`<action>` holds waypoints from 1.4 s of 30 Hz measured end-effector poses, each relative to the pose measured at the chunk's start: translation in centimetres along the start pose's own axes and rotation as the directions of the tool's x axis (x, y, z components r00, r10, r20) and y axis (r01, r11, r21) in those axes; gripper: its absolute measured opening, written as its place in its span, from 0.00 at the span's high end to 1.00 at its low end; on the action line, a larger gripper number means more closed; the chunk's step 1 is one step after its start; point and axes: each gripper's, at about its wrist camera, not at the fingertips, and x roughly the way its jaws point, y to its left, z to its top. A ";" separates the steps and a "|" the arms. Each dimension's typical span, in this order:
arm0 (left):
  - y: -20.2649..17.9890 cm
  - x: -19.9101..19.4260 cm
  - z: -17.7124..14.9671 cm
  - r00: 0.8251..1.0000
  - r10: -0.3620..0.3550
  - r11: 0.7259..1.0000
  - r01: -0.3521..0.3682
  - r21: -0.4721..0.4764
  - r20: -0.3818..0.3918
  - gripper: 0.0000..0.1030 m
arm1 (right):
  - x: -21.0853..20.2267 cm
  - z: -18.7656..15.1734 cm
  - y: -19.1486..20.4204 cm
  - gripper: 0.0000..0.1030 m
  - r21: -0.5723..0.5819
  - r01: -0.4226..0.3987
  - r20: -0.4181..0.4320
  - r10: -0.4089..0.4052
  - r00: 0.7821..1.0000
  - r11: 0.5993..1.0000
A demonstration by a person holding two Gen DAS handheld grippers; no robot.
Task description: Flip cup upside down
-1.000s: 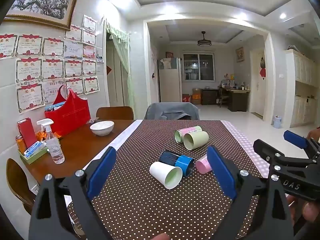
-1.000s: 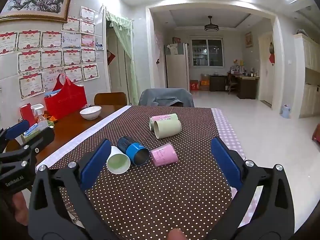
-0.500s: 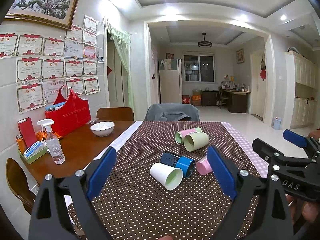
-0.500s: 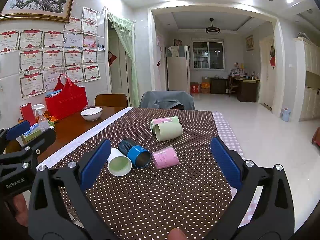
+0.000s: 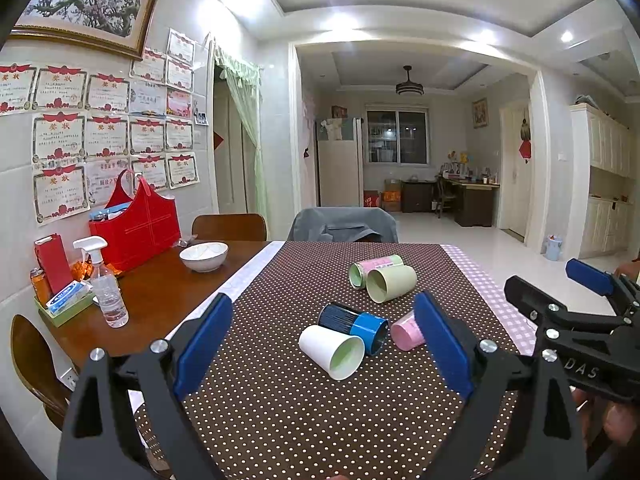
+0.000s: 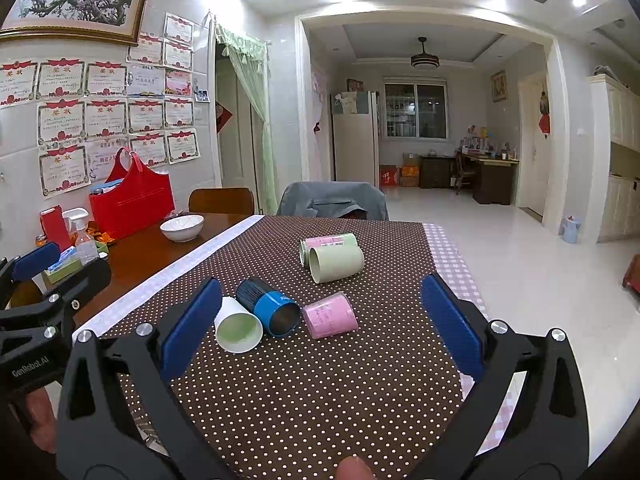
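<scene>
Hovering left gripper [image 5: 322,344], right gripper [image 6: 320,322], wide apart, empty

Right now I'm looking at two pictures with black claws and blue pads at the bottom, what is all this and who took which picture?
No robot here: a person holds a hand-operated two-finger clamp in each hand, each carrying a wide-angle camera looking along its fingers. One picture comes from the left gripper, the other from the right gripper. Both stand open and hold nothing.

On the dotted tablecloth five cups lie on their sides: a white cup, a blue cup, a pink cup, and farther back a pale green cup beside a pink-and-green cup. A white bowl sits on the bare wood to the left.
</scene>
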 end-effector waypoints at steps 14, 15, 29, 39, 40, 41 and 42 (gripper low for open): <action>0.0 0.1 -0.4 1.000 -0.001 1.000 0.001 -0.003 0.000 0.12 | -0.1 -0.1 -0.1 0.05 -0.004 -0.001 0.000 0.001 1.000 1.000; -0.1 0.1 -0.5 1.000 -0.001 1.000 0.001 -0.003 0.000 0.12 | -0.1 -0.1 -0.1 0.05 -0.003 -0.001 0.000 0.001 1.000 1.000; 0.2 0.3 -0.4 1.000 -0.003 1.000 0.003 -0.001 -0.006 0.12 | -0.1 0.0 -0.1 0.05 -0.006 0.005 0.001 -0.005 1.000 1.000; -0.3 2.6 -1.3 0.998 -0.011 1.000 0.013 0.021 -0.065 0.12 | 1.4 -0.1 -1.3 0.05 -0.004 0.020 -0.024 -0.020 1.000 1.000; -0.3 3.0 -1.5 0.997 -0.011 1.000 0.013 0.024 -0.076 0.12 | 1.7 -0.1 -1.4 0.05 -0.005 0.022 -0.028 -0.022 0.999 1.000; -0.3 3.4 -1.7 0.996 -0.009 1.000 0.012 0.026 -0.086 0.12 | 2.0 -0.1 -1.6 0.05 -0.006 0.026 -0.032 -0.026 0.999 1.000; -0.2 3.8 -1.8 0.995 -0.007 1.000 0.010 0.028 -0.098 0.12 | 2.4 -0.2 -1.6 0.05 -0.007 0.028 -0.037 -0.028 0.999 1.000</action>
